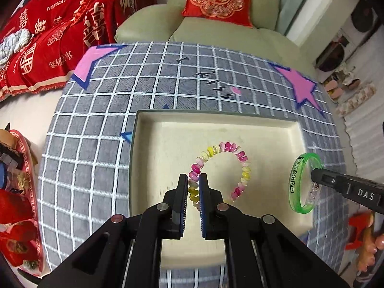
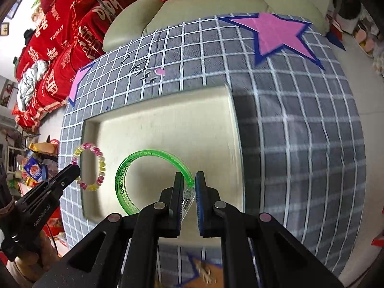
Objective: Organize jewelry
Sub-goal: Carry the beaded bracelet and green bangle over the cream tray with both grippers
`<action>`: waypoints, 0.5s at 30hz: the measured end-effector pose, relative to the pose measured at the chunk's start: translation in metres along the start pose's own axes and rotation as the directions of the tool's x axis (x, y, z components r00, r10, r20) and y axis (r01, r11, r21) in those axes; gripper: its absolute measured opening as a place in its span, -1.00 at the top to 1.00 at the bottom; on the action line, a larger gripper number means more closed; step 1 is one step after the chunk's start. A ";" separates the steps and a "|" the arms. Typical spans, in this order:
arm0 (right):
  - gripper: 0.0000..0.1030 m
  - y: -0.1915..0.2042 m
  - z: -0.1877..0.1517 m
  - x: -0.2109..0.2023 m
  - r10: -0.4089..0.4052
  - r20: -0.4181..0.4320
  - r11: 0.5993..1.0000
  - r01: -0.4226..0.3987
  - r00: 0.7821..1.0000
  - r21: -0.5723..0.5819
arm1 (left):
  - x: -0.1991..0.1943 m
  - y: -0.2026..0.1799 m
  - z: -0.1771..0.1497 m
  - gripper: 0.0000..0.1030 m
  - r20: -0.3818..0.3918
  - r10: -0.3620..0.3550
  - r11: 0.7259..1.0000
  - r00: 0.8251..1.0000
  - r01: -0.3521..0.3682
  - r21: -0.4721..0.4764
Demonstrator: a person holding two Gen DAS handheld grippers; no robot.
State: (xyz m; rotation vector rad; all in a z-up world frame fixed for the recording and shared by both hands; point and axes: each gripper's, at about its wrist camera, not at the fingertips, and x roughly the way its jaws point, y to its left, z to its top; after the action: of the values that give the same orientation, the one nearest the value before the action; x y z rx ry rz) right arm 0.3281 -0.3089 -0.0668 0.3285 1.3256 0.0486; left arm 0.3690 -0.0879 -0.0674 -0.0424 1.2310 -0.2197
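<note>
Green bangle: translucent plastic with printed lettering on its band, standing tilted on edge over the cream tray; one end of its arc runs into the right tool. In the left wrist view it sits at the tray's right side, over the rim.
Right tool: its two pads are drawn close together, pinching the bangle's clear clasp section between them. From the left wrist view it enters from the right edge, its tip against the bangle.
Left tool: pads nearly together, gripping the coil bracelet's near side. In the right wrist view it reaches in from the left, its tip at the bracelet.
Coil bracelet: spiral ring in pink, yellow and clear segments, held over the tray floor, left of the bangle and apart from it. In the right wrist view it shows at the tray's left rim.
Tray: shallow, square, cream inside with a darker outer edge, resting on the grid cloth.
Grid cloth: grey with white lines and pink stars outlined in blue, covering the round counter.
Background: a pale green sofa with a red cushion, and red covers to the left.
</note>
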 end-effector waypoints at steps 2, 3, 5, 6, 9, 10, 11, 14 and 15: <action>0.80 0.000 0.012 0.012 -0.007 -0.012 1.000 0.007 1.000 -0.012 | 0.015 0.000 0.007 0.67 -0.019 0.022 1.000 1.000 -0.022 -0.010; 0.80 0.001 0.017 0.018 -0.011 -0.018 1.000 0.010 1.000 -0.015 | 0.023 0.000 0.010 0.67 -0.029 0.032 0.999 0.999 -0.033 -0.014; 0.80 0.000 0.027 0.031 -0.019 -0.034 1.000 0.018 0.999 -0.019 | 0.040 0.002 0.015 0.67 -0.053 0.049 0.998 0.997 -0.051 -0.021; 0.80 -0.001 0.032 0.038 -0.023 -0.042 1.000 0.023 0.999 -0.016 | 0.047 0.002 0.017 0.67 -0.063 0.056 0.998 0.996 -0.058 -0.023; 0.80 -0.005 0.043 0.054 -0.030 -0.059 1.000 0.029 0.998 -0.008 | 0.064 0.002 0.023 0.67 -0.078 0.081 0.996 0.994 -0.082 -0.016; 0.80 -0.006 0.047 0.060 -0.037 -0.064 0.999 0.037 0.997 -0.007 | 0.068 0.002 0.024 0.67 -0.080 0.088 0.996 0.993 -0.090 -0.013; 0.80 -0.008 0.049 0.063 -0.040 -0.067 0.999 0.040 0.997 -0.007 | 0.073 0.001 0.026 0.67 -0.082 0.102 0.995 0.991 -0.103 -0.007; 0.78 -0.012 0.051 0.073 -0.049 -0.082 0.999 0.048 0.995 -0.011 | 0.078 0.001 0.030 0.67 -0.065 0.140 0.990 0.988 -0.139 0.010; 0.77 -0.013 0.052 0.075 -0.045 -0.085 0.999 0.044 0.995 -0.011 | 0.079 0.001 0.031 0.67 -0.065 0.148 0.989 0.987 -0.147 0.020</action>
State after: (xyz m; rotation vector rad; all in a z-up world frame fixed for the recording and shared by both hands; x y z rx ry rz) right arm 0.3941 -0.3155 -0.1303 0.2920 1.4165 0.0314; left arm 0.4229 -0.1051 -0.1307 0.0698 1.2924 -0.1019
